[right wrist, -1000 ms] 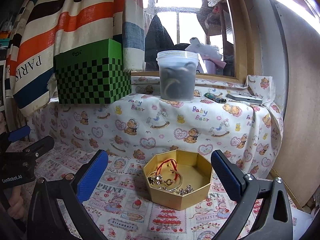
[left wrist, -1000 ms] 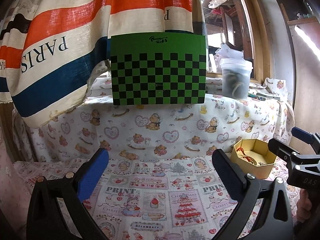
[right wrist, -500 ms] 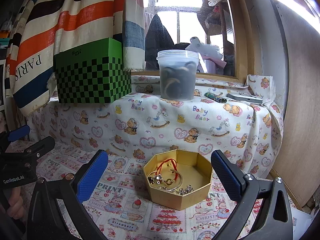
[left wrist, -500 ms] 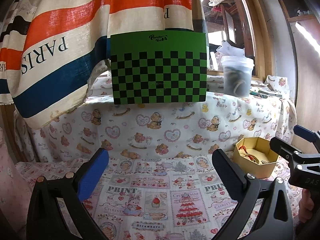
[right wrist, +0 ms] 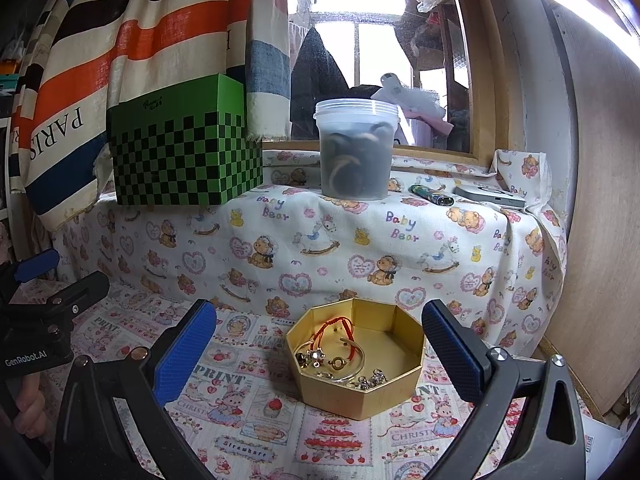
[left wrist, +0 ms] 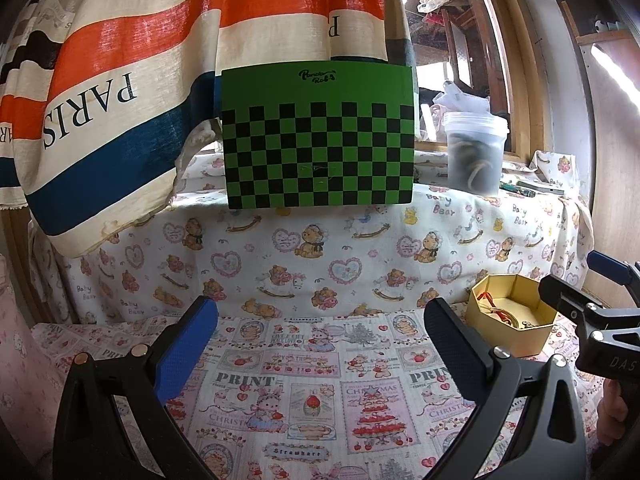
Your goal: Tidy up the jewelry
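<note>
Printed cloth carries the gold box straight ahead of the right claw, nearer than the left claw; both gape empty.

"PARIS" on the striped curtain; "Baby Bear" on the cloth; "GenRobot.AI" on the left tongs.

In the left wrist view, the green checkered box is seen slightly lower and smaller than a second ago, and the gold octagonal box is now set farther right and a little lower in the frame, more of it being covered by the right hand-held gripper. In the right wrist view, the left hand-held gripper is found slightly lower at the left edge.
</note>
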